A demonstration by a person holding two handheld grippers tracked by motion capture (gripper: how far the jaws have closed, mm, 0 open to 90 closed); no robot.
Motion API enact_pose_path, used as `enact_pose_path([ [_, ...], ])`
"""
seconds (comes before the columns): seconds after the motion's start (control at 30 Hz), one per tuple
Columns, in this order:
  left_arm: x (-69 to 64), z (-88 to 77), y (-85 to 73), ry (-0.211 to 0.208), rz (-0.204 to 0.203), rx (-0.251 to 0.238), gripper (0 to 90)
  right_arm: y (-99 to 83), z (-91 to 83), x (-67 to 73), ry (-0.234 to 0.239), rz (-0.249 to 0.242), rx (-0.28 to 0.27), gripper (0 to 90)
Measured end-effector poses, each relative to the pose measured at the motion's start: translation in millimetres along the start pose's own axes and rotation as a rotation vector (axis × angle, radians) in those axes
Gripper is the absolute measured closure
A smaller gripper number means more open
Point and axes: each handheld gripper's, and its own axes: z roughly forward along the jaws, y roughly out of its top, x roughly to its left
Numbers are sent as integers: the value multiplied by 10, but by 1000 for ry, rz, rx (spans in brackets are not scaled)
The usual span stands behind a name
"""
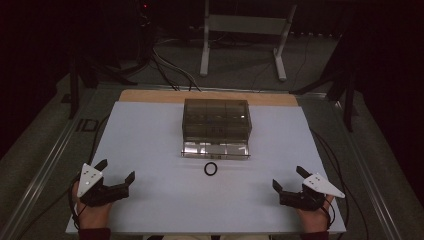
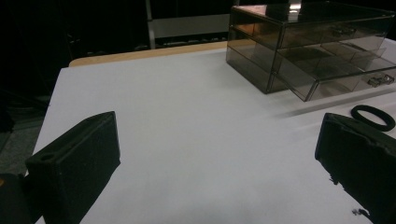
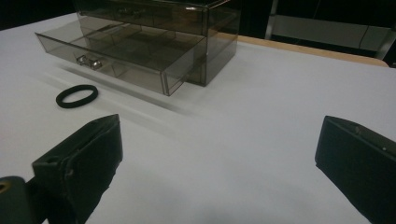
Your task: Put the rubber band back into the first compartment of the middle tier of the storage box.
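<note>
Both pairs of jaws stand spread wide with nothing between them. In the high view the left gripper sits at the lower left of the frame, its jaws aimed toward the upper right, and the right gripper sits at the lower right, aimed toward the upper left; a hand holds the left one and another hand the right one, both coming in from the bottom edge. Each gripper carries a grey three-cornered plate on top.

A white table fills the middle of the high view, with a bare wooden strip along its far edge. At the upper centre of the table stands a smoky clear drawer box. Its bottom drawer is pulled out toward the lower edge of the frame; the drawers above it are pushed in. In the right gripper view the drawer shows at upper left, split into compartments, with a small metal pull on its front.

A black ring lies flat on the table just below the open drawer, apart from it, at centre frame and between the two grippers. In the left gripper view the ring lies at the right edge, just above the right-hand jaw; in the right gripper view it lies at left, above the left-hand jaw.

Beyond the table, at the top of the high view, a white metal stand rests on a dark floor with cables.
</note>
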Motion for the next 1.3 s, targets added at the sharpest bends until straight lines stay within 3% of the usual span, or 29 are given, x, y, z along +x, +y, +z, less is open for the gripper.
enact_pose_path([
  [0.3,-66,30,89,-6,13,2,7,1,-17,-30,-41,-9,-5,15],
  [1.03,-283,246,288,-57,27,-8,7,-7,-30,-53,-59,1,-27,15],
  [1.3,-374,358,341,-79,30,10,7,-10,-34,-65,-66,9,-29,15],
])
